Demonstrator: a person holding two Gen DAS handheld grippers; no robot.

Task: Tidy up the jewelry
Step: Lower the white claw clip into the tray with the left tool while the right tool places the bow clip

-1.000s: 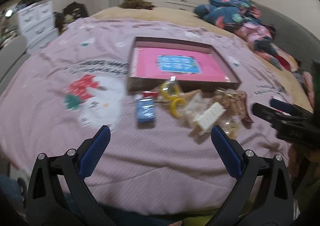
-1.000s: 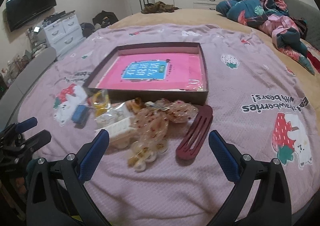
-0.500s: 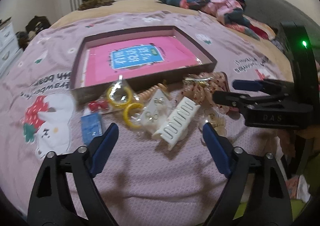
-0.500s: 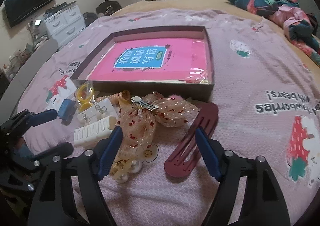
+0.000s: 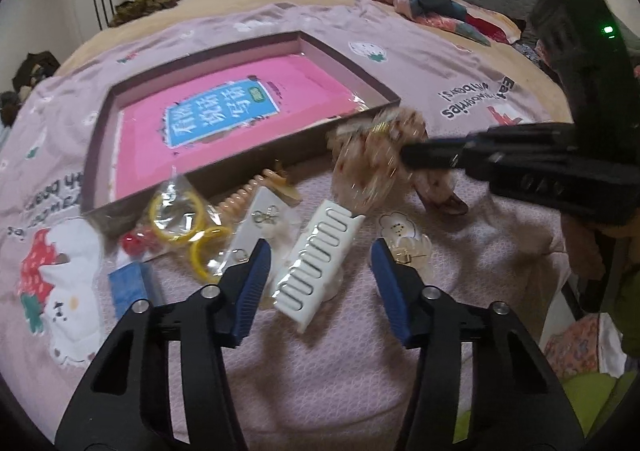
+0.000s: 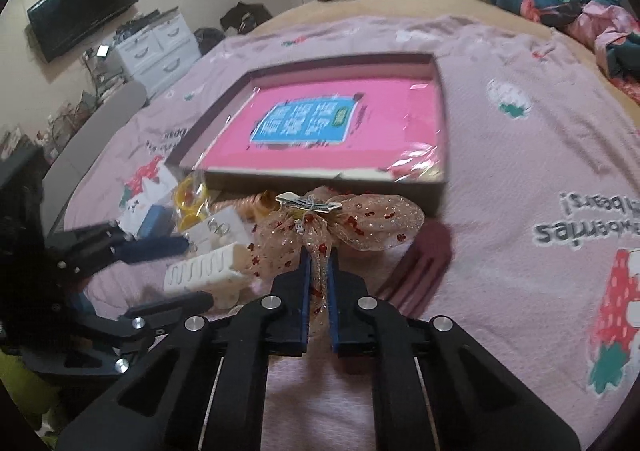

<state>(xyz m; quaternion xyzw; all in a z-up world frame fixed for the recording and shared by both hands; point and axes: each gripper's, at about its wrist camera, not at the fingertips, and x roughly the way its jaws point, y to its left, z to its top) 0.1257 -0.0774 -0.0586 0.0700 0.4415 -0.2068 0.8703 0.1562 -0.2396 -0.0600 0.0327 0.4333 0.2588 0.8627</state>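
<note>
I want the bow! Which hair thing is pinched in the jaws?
The sparkly mesh bow with red dots: the right gripper pinches its tail. The white comb clip and maroon clip lie free.

Both grippers are black plastic frames studded with round silver screws: the left gripper [image 5: 320, 271], the right gripper [image 6: 319, 283]. Blue ribbed pads [image 5: 251, 283] line each finger. A small green light [image 5: 608, 29] glows on the right gripper's black body.

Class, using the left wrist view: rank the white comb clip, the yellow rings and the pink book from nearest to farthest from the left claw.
1. White comb clip, between the left claw fingers.
2. Yellow rings, farther out, left.
3. Pink book, inside the box, beyond.
</note>
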